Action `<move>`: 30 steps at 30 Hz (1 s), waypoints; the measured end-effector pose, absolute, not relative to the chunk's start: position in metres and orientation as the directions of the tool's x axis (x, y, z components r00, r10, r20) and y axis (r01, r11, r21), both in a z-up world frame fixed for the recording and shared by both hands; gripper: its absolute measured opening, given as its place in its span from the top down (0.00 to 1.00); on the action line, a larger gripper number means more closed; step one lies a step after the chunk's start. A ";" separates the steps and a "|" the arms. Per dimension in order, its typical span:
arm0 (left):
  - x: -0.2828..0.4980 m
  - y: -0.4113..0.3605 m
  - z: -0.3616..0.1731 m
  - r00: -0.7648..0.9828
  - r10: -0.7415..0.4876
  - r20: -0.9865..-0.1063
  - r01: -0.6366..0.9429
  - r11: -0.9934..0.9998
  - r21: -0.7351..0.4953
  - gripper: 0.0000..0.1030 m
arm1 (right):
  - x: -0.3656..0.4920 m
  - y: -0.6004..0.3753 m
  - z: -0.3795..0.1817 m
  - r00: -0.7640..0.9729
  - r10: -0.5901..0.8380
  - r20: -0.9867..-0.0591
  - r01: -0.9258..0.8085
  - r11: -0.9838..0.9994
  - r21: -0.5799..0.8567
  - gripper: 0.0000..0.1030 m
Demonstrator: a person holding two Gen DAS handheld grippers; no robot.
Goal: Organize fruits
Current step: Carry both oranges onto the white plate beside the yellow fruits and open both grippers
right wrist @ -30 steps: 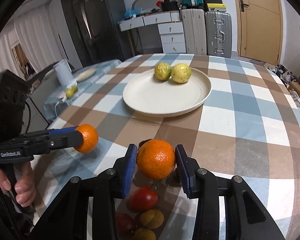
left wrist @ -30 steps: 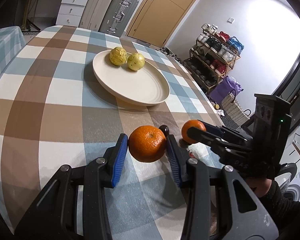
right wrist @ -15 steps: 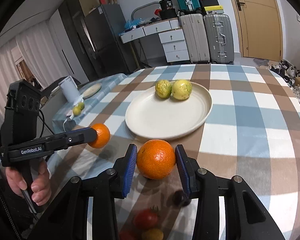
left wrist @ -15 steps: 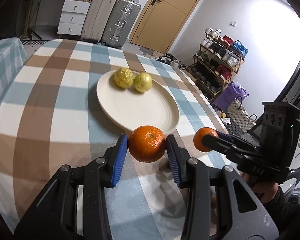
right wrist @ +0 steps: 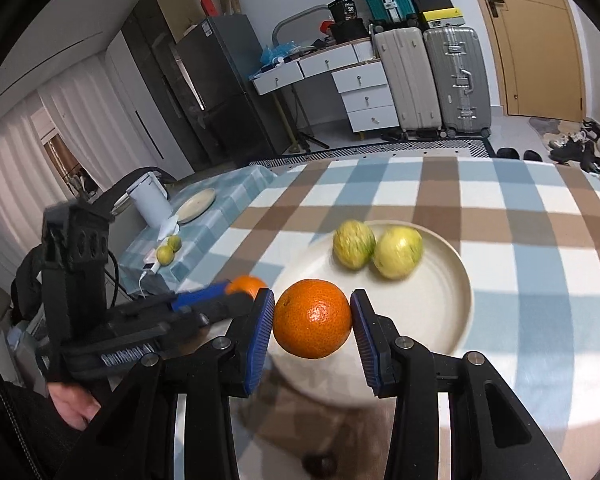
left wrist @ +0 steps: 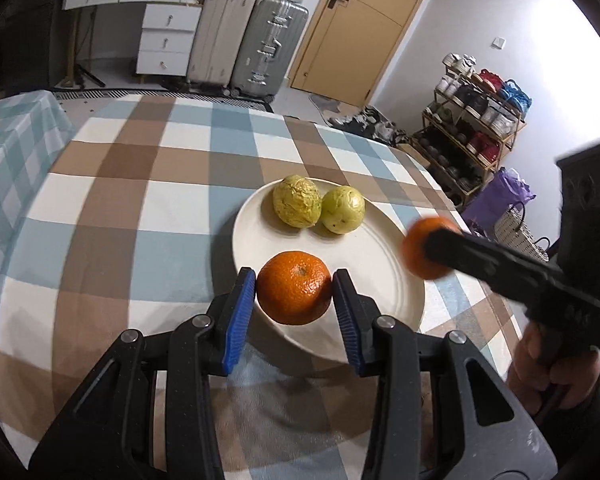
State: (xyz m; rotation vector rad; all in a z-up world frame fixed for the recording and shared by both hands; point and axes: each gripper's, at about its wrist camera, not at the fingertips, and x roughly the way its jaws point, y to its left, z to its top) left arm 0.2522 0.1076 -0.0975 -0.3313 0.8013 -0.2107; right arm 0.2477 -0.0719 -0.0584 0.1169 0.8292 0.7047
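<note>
Two yellow-green fruits (left wrist: 318, 207) lie touching at the far side of the cream plate (left wrist: 380, 276) on the checked tablecloth (left wrist: 140, 200), and two oranges are held in the air, one in each gripper. The left gripper (left wrist: 294, 294) is clamped on an orange (left wrist: 294, 287) above the plate's near rim. The right gripper (right wrist: 312, 326) is clenched on the other orange (right wrist: 312, 324) over the plate's near edge, beside the left gripper. Two suitcases (left wrist: 248, 36) stand by the door (left wrist: 364, 28) behind.

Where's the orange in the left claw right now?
Left wrist view: the left claw holds the orange over the near rim of the plate.
</note>
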 end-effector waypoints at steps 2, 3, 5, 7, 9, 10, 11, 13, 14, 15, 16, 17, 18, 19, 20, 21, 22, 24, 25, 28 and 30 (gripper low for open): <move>0.259 0.107 -0.103 0.673 -0.301 -0.675 0.060 0.932 -0.356 0.64 | 0.263 -0.064 -0.061 0.449 0.618 -0.645 -0.522 0.768 0.372 0.61; 0.263 0.107 -0.105 0.671 -0.306 -0.675 0.063 0.931 -0.359 0.64 | 0.271 -0.059 -0.063 0.439 0.620 -0.650 -0.521 0.765 0.378 0.61; 0.270 0.108 -0.109 0.667 -0.320 -0.673 0.071 0.926 -0.371 0.64 | 0.284 -0.050 -0.066 0.424 0.619 -0.661 -0.519 0.764 0.383 0.61; 0.276 0.108 -0.113 0.665 -0.308 -0.680 0.064 0.931 -0.359 0.64 | 0.297 -0.039 -0.070 0.410 0.609 -0.679 -0.517 0.768 0.377 0.61; 0.283 0.108 -0.117 0.661 -0.282 -0.695 0.047 0.940 -0.337 0.64 | 0.309 -0.029 -0.075 0.386 0.599 -0.701 -0.519 0.770 0.372 0.61; 0.287 0.108 -0.120 0.657 -0.274 -0.703 0.044 0.944 -0.327 0.64 | 0.315 -0.024 -0.078 0.374 0.598 -0.709 -0.520 0.768 0.374 0.61; 0.290 0.109 -0.121 0.654 -0.280 -0.703 0.047 0.942 -0.332 0.64 | 0.320 -0.020 -0.081 0.360 0.596 -0.718 -0.522 0.767 0.374 0.61; 0.294 0.109 -0.125 0.650 -0.285 -0.705 0.049 0.941 -0.335 0.64 | 0.329 -0.013 -0.086 0.348 0.584 -0.733 -0.517 0.772 0.370 0.61; 0.296 0.109 -0.126 0.650 -0.287 -0.704 0.051 0.941 -0.336 0.64 | 0.331 -0.009 -0.087 0.342 0.576 -0.743 -0.522 0.774 0.359 0.61; 0.297 0.110 -0.127 0.651 -0.293 -0.700 0.055 0.939 -0.341 0.64 | 0.332 -0.006 -0.089 0.337 0.571 -0.748 -0.531 0.772 0.350 0.61; 0.298 0.110 -0.128 0.650 -0.301 -0.698 0.060 0.936 -0.348 0.64 | 0.332 -0.002 -0.090 0.333 0.567 -0.754 -0.543 0.769 0.339 0.61; 0.299 0.111 -0.128 0.652 -0.303 -0.695 0.061 0.935 -0.350 0.64 | 0.332 0.000 -0.092 0.330 0.565 -0.756 -0.548 0.767 0.333 0.61; 0.300 0.111 -0.129 0.653 -0.305 -0.693 0.063 0.934 -0.351 0.64 | 0.333 0.003 -0.093 0.328 0.556 -0.763 -0.556 0.767 0.320 0.61; 0.301 0.110 -0.130 0.653 -0.308 -0.692 0.068 0.933 -0.352 0.64 | 0.333 0.004 -0.095 0.330 0.550 -0.767 -0.556 0.770 0.313 0.61; 0.301 0.110 -0.131 0.654 -0.309 -0.691 0.069 0.934 -0.352 0.64 | 0.334 0.005 -0.096 0.332 0.546 -0.770 -0.556 0.772 0.308 0.61; 0.301 0.110 -0.131 0.653 -0.310 -0.691 0.070 0.933 -0.352 0.64 | 0.334 0.006 -0.097 0.337 0.541 -0.770 -0.555 0.775 0.302 0.61; 0.302 0.110 -0.132 0.652 -0.313 -0.690 0.069 0.931 -0.357 0.64 | 0.335 0.006 -0.098 0.339 0.542 -0.769 -0.554 0.776 0.303 0.61; 0.302 0.111 -0.133 0.651 -0.322 -0.688 0.069 0.927 -0.369 0.64 | 0.335 0.007 -0.099 0.341 0.544 -0.767 -0.558 0.774 0.301 0.60; 0.303 0.111 -0.133 0.649 -0.326 -0.687 0.070 0.925 -0.373 0.64 | 0.335 0.008 -0.099 0.346 0.539 -0.768 -0.560 0.775 0.292 0.60; 0.302 0.109 -0.131 0.651 -0.318 -0.690 0.072 0.930 -0.360 0.64 | 0.335 0.008 -0.100 0.353 0.539 -0.765 -0.559 0.777 0.289 0.60; 0.302 0.107 -0.130 0.644 -0.307 -0.700 0.080 0.938 -0.338 0.61 | 0.334 0.007 -0.100 0.351 0.553 -0.755 -0.561 0.770 0.303 0.52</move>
